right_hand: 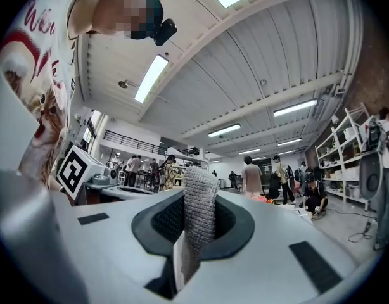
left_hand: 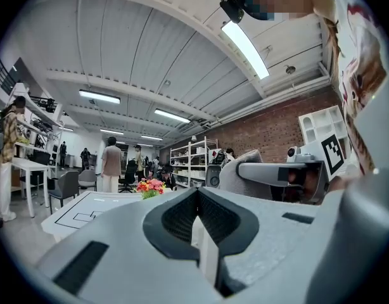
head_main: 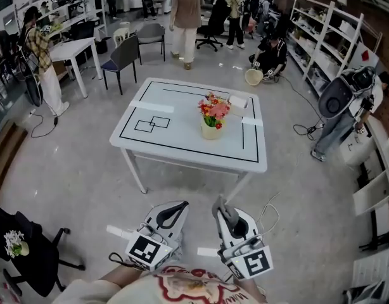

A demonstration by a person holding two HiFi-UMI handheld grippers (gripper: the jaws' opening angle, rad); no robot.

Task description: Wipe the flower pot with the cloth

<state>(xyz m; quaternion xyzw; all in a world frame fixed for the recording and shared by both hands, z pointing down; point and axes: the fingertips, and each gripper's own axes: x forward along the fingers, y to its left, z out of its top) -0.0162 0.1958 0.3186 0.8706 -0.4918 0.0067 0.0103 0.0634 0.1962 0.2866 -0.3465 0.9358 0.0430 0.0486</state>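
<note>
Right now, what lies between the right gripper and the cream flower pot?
Head view: from the right gripper, only bare grey floor, then white tabletop, up to the cream flower pot.

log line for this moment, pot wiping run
phase: pre-wipe | left tongs: shut, empty, near body | right tongs: shut on cloth, near body | flower pot: upright on white table, untouched

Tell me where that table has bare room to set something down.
The left half of the table is bare, from its left edge to the flower pot; only flat line markings lie there. The front strip before the pot is free too. Crowded: the right rear, where a white box sits close behind the pot.
</note>
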